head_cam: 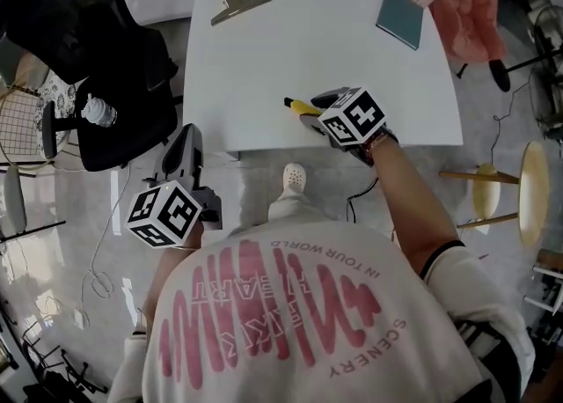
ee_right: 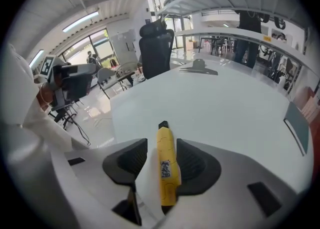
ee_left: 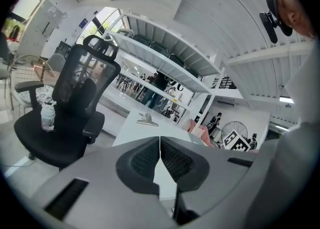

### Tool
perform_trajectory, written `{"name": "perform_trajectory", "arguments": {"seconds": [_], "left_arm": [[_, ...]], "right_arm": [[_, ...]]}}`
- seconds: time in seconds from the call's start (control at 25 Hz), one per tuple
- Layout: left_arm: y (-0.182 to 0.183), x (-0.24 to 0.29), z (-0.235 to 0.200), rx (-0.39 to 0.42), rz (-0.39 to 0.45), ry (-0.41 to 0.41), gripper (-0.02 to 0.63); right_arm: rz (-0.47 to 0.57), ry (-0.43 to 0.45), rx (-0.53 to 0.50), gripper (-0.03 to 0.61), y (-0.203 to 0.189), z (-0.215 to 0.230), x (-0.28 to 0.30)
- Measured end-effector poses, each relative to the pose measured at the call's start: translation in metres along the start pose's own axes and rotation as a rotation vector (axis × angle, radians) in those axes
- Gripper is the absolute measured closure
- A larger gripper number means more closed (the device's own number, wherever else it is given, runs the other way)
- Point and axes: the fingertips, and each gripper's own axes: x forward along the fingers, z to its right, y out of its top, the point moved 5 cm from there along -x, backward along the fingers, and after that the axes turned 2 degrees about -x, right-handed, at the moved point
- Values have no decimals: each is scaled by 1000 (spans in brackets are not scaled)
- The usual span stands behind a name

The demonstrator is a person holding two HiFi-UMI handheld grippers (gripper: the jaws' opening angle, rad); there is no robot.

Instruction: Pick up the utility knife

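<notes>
The yellow utility knife (head_cam: 298,106) lies on the white table (head_cam: 264,58) near its front edge, black tip pointing left in the head view. My right gripper (head_cam: 317,103) is lowered over it, tilted down. In the right gripper view the knife (ee_right: 165,165) lies lengthwise between the jaws of my right gripper (ee_right: 162,146); a gap shows at the left pad, and the right pad sits close against the knife, so the jaws are open around it. My left gripper (head_cam: 186,141) hangs off the table's front left corner, shut and empty (ee_left: 160,140).
A metal binder clip (head_cam: 236,1) lies at the table's far left and a teal notebook (head_cam: 400,18) at its far right. A black office chair (head_cam: 88,49) with a bottle (head_cam: 98,113) on its seat stands to the left. A wooden stool (head_cam: 528,181) stands to the right.
</notes>
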Motion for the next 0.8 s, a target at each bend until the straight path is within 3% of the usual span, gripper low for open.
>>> {"name": "perform_trajectory", "arguments": {"seconds": [0.48,0.8], "left_arm": [[2,-3,-8,-4,2,17,589],[5,0,-11,-11,4,16,589]], "right_arm": [[-125,-37,-87,377,-4,2,10],[-157,-46,-89,377,-5,4,15]]}}
